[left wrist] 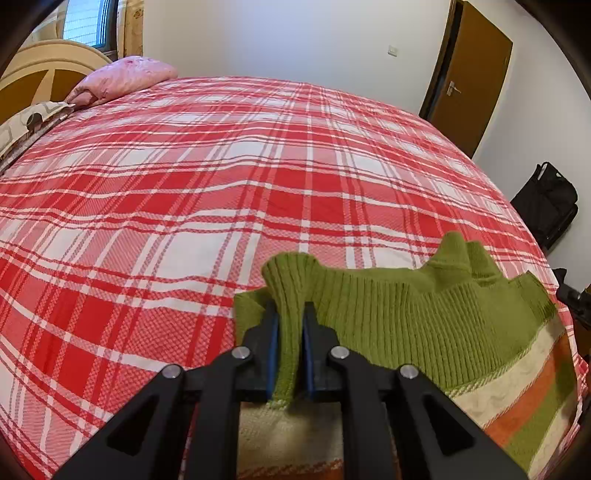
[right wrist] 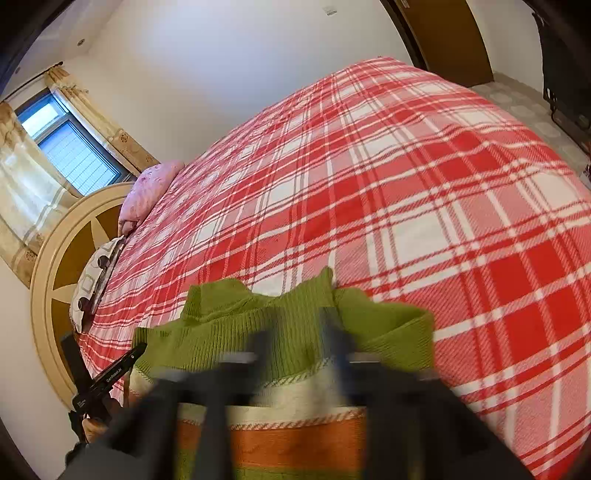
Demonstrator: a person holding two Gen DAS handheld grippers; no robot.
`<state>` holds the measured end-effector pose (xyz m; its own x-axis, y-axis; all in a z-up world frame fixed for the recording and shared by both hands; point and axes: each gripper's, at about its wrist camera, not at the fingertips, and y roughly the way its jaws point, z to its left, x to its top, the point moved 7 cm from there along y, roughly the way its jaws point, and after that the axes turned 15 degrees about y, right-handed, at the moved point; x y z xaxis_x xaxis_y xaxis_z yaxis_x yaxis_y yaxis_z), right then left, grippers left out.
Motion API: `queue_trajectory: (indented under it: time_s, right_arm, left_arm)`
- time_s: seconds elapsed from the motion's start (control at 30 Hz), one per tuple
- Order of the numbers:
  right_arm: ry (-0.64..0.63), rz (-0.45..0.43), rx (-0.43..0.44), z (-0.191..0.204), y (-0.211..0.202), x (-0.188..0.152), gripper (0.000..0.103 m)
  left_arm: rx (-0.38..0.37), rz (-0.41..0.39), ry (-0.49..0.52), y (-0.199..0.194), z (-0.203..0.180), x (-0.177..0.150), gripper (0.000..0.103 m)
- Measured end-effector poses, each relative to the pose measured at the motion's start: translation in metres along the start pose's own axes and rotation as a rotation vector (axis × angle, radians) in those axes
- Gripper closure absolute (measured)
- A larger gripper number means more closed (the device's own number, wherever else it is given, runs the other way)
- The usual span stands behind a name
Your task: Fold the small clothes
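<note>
Here, a bed spread with a red-and-white plaid cover (left wrist: 221, 177) fills most of both views. In the left wrist view a pink pillow (left wrist: 125, 77) lies at the upper left before a cream headboard (left wrist: 44, 62); a curtained window (left wrist: 88, 22) sits above it, a brown door (left wrist: 469, 81) stands at the upper right, and a black bag (left wrist: 546, 203) rests at the right edge. White walls close the room.

The green ribbed sweater (left wrist: 399, 317), banded in cream and orange at its lower part, lies at the lower centre and lower right of that view. The left gripper (left wrist: 290, 325) has its jaws drawn close together, clamped on a raised fold of the green knit that stands up between the blue pads.

In the right wrist view the sweater occupies the lower centre. The right gripper (right wrist: 295, 332) is motion-blurred; its jaws stand apart astride the green knit, the pads not pressing it.

At the lower left of that view a black gripper part carries white lettering (right wrist: 112, 373), apparently "GenRobot.AI".
</note>
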<state>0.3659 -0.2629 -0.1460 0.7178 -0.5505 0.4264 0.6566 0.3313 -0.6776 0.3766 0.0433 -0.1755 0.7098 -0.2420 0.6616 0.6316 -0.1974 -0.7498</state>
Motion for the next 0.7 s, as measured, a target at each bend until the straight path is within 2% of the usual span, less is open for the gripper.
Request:
queue_trajectory:
  time_s: [0.03, 0.1, 0.13, 0.17, 0.23, 0.43, 0.57, 0.63, 0.67, 0.7]
  right_arm:
    - [-0.001, -0.003, 0.007, 0.001, -0.002, 0.001, 0.017]
    - [-0.015, -0.019, -0.020, 0.001, -0.004, 0.002, 0.017]
    - [-0.057, -0.037, -0.076, 0.002, -0.003, 0.002, 0.018]
    - [-0.085, -0.044, -0.100, 0.004, -0.003, 0.001, 0.022]
    - [-0.158, -0.022, -0.158, 0.008, 0.008, -0.004, 0.060]
    - [-0.249, 0.039, -0.289, 0.001, 0.048, -0.013, 0.061]
    - [-0.283, 0.043, -0.340, 0.001, 0.052, -0.015, 0.061]
    - [-0.332, 0.031, -0.374, 0.003, 0.048, -0.017, 0.082]
    - [-0.347, 0.016, -0.374, 0.004, 0.044, -0.017, 0.089]
    - [-0.341, -0.006, -0.360, 0.006, 0.037, -0.016, 0.091]
  left_arm:
    - [-0.003, -0.002, -0.002, 0.000, 0.000, -0.001, 0.089]
    - [-0.008, -0.004, -0.008, 0.000, 0.001, -0.001, 0.089]
    - [-0.011, -0.004, -0.011, 0.001, 0.001, -0.001, 0.089]
    - [-0.012, -0.004, -0.012, 0.001, 0.001, -0.001, 0.089]
    - [-0.010, -0.004, -0.010, 0.001, 0.001, -0.001, 0.089]
    - [0.005, -0.007, 0.001, 0.001, 0.000, -0.001, 0.089]
    - [0.010, -0.009, 0.004, 0.001, 0.000, -0.001, 0.089]
    - [0.010, -0.010, 0.003, 0.001, 0.000, -0.001, 0.089]
    - [0.013, -0.011, 0.004, 0.000, 0.000, -0.001, 0.088]
    - [0.015, -0.012, 0.003, 0.000, 0.000, -0.001, 0.088]
